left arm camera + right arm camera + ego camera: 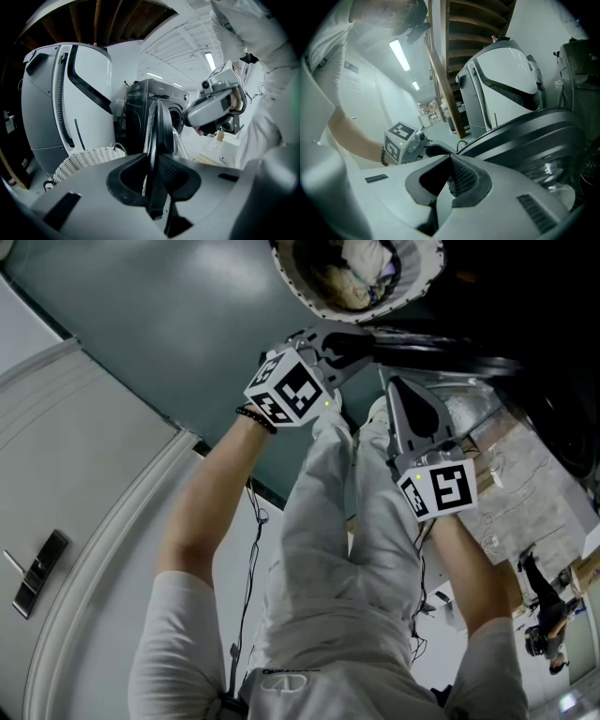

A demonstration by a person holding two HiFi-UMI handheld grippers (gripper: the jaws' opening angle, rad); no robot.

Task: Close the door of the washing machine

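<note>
Two jaws of the left gripper pinch the thin edge of the door, which rises toward twelve o'clock. The right gripper is closed tight, empty, door rim at its three o'clock. Dark washing machine stands beyond.

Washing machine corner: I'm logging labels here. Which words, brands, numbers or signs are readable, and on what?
No text is readable.
Washing machine: small front mark, too blurred.
Person's clothing: small logo, too small.
Marker cubes: square patterns only, no letters.
</note>
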